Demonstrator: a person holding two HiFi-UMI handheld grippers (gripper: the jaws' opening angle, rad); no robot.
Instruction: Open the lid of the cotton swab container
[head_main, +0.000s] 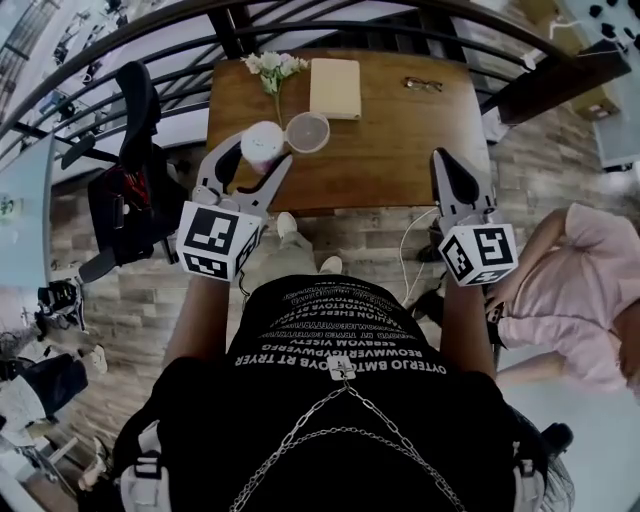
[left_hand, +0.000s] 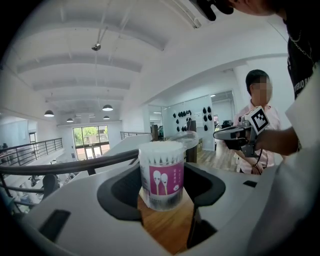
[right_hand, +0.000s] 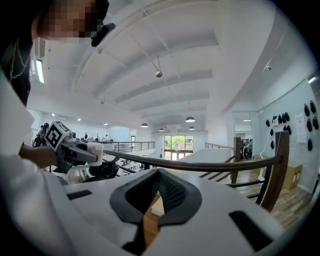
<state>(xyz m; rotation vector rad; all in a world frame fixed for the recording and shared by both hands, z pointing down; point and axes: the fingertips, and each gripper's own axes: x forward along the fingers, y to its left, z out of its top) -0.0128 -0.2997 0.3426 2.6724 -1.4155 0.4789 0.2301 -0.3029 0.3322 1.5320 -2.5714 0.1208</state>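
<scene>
While the left gripper (head_main: 256, 165) pinches the uncapped cotton swab container (head_main: 262, 142) over the near edge of the wooden table (head_main: 400, 130), upper centre, the right gripper (head_main: 452, 172) is pressed together, empty, above plank flooring (head_main: 370, 235); clear lid (head_main: 307, 132) lies on the table.

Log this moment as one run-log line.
left gripper: shut on cotton swab container, upright | lid: open, swabs exposed | right gripper: shut, empty

office mezzanine: railing (right_hand: 191, 165), wooden table (head_main: 400, 130), pendant lamps (right_hand: 189, 119)

Bright, even daylight; fisheye-warped edges
</scene>
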